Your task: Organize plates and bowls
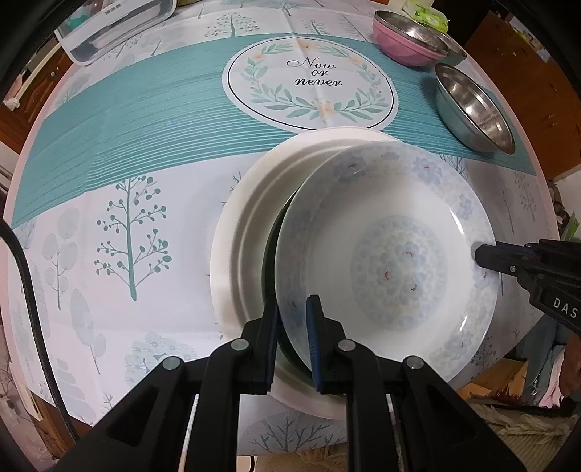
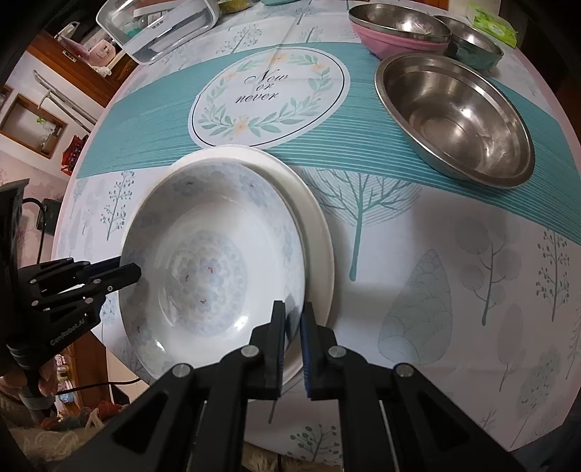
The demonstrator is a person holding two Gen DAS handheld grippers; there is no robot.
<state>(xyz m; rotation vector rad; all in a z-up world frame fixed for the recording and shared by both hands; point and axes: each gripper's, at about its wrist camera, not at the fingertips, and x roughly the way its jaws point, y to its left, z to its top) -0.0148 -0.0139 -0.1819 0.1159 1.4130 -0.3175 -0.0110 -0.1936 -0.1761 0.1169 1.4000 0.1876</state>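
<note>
Grippers (image 1: 292, 316) (image 2: 292, 319), both pointing steeply down, clamp floral plate (image 1: 392, 254) rim.

The floral plate (image 1: 392, 254) covers most of the white plate (image 1: 247, 225) below it, and a dark sliver between them is too little to identify. A clear plastic container (image 2: 159, 25) is cut off by the top edge, its contents blurred. The green packet (image 1: 428, 12) runs off the top, its print unreadable. A small steel bowl (image 1: 455, 49) sits largely hidden behind the pink bowl (image 1: 399, 40). The table (image 2: 454, 290) leaves the picture at its near side.
</note>
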